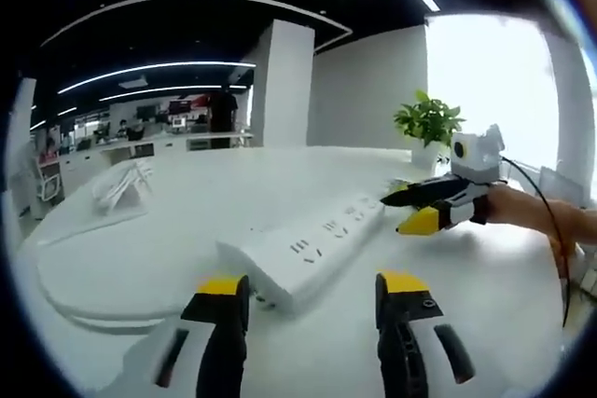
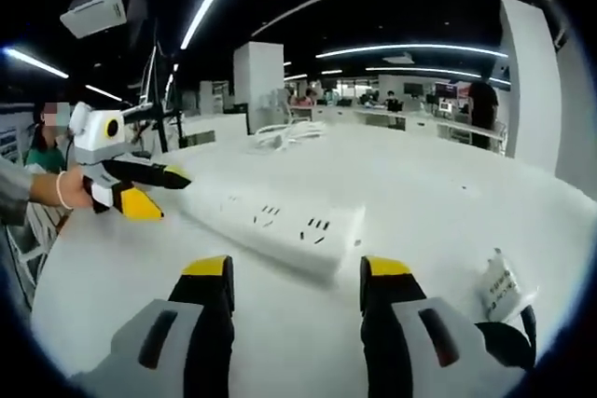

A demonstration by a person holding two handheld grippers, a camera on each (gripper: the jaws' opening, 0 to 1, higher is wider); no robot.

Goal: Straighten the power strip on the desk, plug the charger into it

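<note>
Between the parted, empty yellow-tipped jaws of each gripper, left (image 1: 312, 291) and right (image 2: 295, 272), lies the long white plastic power strip (image 1: 308, 249) on the white desk (image 1: 140, 249). Near the right gripper sits a white charger (image 2: 499, 288), label unreadable. Office lights glow behind.
</note>
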